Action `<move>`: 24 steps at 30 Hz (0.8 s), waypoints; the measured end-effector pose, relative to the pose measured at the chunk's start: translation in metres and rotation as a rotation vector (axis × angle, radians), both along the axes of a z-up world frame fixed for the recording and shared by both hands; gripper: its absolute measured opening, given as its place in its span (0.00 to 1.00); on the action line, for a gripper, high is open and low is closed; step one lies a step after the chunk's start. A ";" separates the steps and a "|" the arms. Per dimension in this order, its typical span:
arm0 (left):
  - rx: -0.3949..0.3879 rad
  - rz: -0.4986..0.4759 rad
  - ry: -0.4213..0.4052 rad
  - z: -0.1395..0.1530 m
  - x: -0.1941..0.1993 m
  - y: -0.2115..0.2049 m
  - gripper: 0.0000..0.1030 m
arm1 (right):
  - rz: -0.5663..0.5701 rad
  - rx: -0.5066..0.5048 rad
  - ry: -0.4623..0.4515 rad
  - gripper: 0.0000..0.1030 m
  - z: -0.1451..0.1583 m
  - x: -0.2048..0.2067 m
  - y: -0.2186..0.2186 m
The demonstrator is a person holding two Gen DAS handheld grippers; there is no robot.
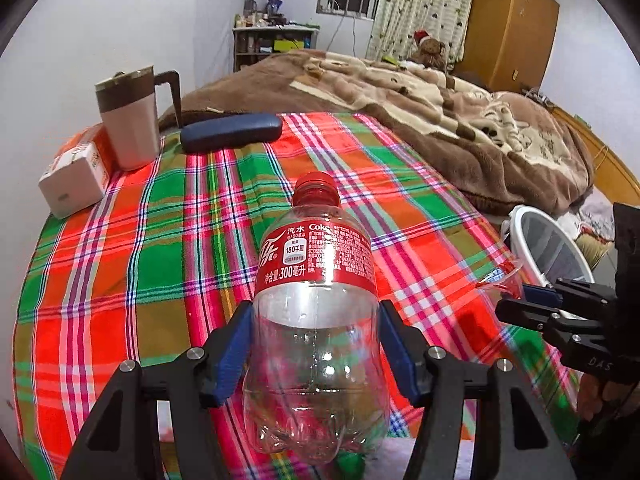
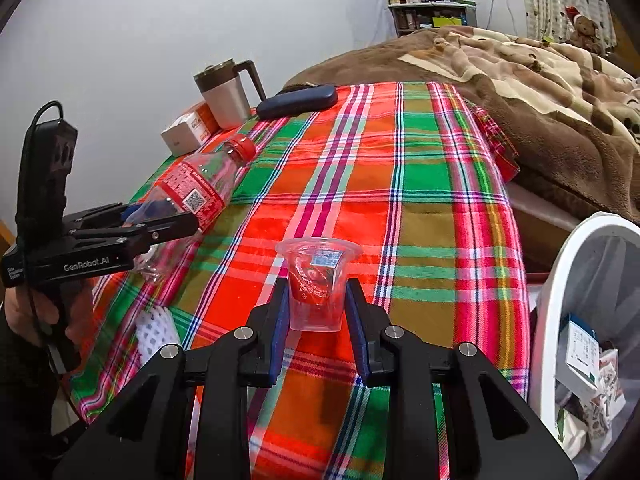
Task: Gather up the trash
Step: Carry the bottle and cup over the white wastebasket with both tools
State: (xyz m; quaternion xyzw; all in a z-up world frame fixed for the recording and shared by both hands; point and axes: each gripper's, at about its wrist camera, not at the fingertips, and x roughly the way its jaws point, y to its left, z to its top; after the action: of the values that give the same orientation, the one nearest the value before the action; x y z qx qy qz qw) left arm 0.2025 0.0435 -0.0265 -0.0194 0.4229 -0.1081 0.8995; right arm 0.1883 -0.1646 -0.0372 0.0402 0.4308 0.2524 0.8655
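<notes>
Your left tool (image 1: 316, 352) clamps the light, crushable empty bottle (image 1: 316, 300) low on its body, and your right tool (image 2: 316, 312) pinches the flimsy cup (image 2: 318, 280) near the bin (image 2: 560, 280).

Right hand-held gripper (image 2: 317, 312): clamped on small clear plastic cup (image 2: 318, 282) (red print) above plaid-clothed desk (image 2: 420, 216); white mesh bin (image 2: 560, 280) alongside.

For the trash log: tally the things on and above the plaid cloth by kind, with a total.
Plastic bottle, in the left gripper: 1
Clear plastic cup, in the right gripper: 1
Mug with handle: 1
Dark blue case: 1
Small carton: 1
Total: 5
</notes>
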 end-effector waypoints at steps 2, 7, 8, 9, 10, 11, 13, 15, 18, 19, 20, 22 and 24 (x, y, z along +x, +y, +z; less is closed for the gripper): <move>-0.016 0.009 -0.016 0.006 -0.009 -0.003 0.60 | -0.004 0.003 -0.009 0.28 0.003 -0.003 -0.003; -0.047 0.023 -0.050 0.019 -0.028 -0.014 0.60 | -0.019 0.014 -0.021 0.28 0.010 -0.012 -0.012; -0.056 0.023 -0.057 0.021 -0.032 -0.016 0.60 | -0.022 0.016 -0.024 0.28 0.011 -0.013 -0.014; -0.066 0.024 -0.065 0.023 -0.037 -0.020 0.60 | -0.026 0.018 -0.027 0.28 0.013 -0.015 -0.016; -0.069 0.024 -0.070 0.025 -0.040 -0.022 0.60 | -0.029 0.019 -0.031 0.28 0.014 -0.017 -0.018; -0.072 0.025 -0.076 0.026 -0.043 -0.025 0.60 | -0.034 0.020 -0.036 0.28 0.016 -0.020 -0.021; -0.083 0.023 -0.088 0.030 -0.051 -0.032 0.60 | -0.044 0.021 -0.042 0.28 0.019 -0.024 -0.025; -0.092 0.026 -0.096 0.031 -0.056 -0.037 0.60 | -0.053 0.023 -0.050 0.28 0.022 -0.028 -0.030; -0.107 0.023 -0.104 0.034 -0.064 -0.045 0.60 | -0.069 0.025 -0.062 0.28 0.026 -0.034 -0.039; -0.111 0.017 -0.107 0.035 -0.067 -0.049 0.60 | -0.074 0.025 -0.065 0.28 0.027 -0.036 -0.041; -0.112 0.011 -0.110 0.036 -0.070 -0.054 0.60 | -0.079 0.025 -0.069 0.28 0.028 -0.037 -0.043; -0.111 -0.001 -0.116 0.037 -0.075 -0.062 0.60 | -0.087 0.023 -0.075 0.28 0.030 -0.039 -0.047; -0.117 -0.014 -0.118 0.038 -0.078 -0.068 0.60 | -0.097 0.022 -0.081 0.28 0.032 -0.042 -0.052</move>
State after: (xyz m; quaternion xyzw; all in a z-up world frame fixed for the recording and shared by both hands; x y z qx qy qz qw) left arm 0.1249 -0.0240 0.0115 -0.0628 0.3622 -0.1398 0.9194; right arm 0.1461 -0.2161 -0.0056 0.0603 0.3904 0.2164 0.8928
